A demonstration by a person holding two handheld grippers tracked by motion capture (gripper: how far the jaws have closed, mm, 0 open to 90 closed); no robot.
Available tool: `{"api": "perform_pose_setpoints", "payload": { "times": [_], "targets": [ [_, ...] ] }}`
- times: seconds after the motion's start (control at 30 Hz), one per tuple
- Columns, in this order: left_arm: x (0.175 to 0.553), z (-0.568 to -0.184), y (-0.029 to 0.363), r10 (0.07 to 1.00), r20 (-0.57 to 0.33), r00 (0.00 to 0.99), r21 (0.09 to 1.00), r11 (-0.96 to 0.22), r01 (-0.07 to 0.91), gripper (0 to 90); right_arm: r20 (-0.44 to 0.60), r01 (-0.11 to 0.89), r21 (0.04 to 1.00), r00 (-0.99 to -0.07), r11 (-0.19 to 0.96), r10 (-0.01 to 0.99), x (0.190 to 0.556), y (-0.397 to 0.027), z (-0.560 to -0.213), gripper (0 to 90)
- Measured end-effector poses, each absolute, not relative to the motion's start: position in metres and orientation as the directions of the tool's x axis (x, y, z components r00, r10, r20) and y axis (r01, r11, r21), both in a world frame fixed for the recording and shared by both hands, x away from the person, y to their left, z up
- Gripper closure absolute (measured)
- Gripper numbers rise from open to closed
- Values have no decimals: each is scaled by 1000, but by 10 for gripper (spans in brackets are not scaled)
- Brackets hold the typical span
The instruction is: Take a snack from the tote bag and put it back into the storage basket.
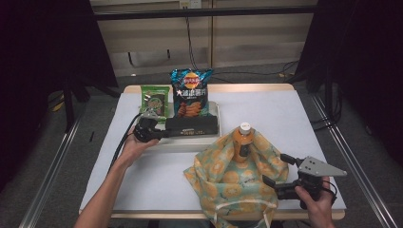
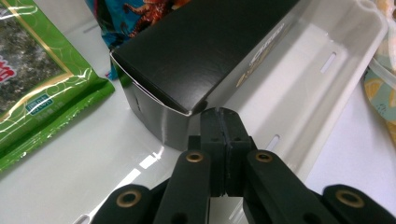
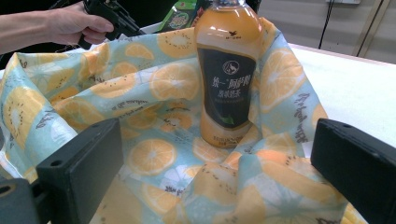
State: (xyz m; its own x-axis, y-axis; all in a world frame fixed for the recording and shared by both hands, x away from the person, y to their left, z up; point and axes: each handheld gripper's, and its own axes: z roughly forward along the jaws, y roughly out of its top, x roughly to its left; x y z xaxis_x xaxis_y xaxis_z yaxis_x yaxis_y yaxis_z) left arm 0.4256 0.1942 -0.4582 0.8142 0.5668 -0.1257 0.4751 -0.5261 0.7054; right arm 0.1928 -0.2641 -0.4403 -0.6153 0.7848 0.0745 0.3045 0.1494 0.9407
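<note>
while the black box (image 1: 192, 126) lies in the white tray (image 1: 216, 110) with its long axis running 9 to 3, the left gripper (image 1: 151, 129) sits at its 9 o'clock end, jaws pressed together empty, and the right gripper (image 1: 280, 172) gapes wide at the fruit-print bag (image 1: 223, 175).

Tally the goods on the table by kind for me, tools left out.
Snack packets: 2 (green seaweed packet, blue crisp bag)
Black box: 1
White tray: 1
Orange drink bottle: 1
Fruit-print cloth bag: 1
Total: 6
</note>
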Motion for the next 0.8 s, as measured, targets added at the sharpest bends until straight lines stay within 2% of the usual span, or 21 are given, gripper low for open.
{"api": "perform_pose_setpoints", "payload": {
  "times": [0.23, 0.53, 0.8],
  "targets": [
    [423, -456, 196, 556, -137, 820, 718, -515, 469, 835, 73, 301, 942, -612, 146, 787, 193, -265, -440, 16],
    [408, -446, 200, 530, -167, 831, 756, -472, 453, 581, 83, 306, 943, -599, 132, 797, 197, -268, -438, 19],
    [397, -439, 201, 549, -154, 822, 788, -434, 437, 412, 82, 301, 945, -594, 127, 800, 195, -270, -438, 19]
  ]
}}
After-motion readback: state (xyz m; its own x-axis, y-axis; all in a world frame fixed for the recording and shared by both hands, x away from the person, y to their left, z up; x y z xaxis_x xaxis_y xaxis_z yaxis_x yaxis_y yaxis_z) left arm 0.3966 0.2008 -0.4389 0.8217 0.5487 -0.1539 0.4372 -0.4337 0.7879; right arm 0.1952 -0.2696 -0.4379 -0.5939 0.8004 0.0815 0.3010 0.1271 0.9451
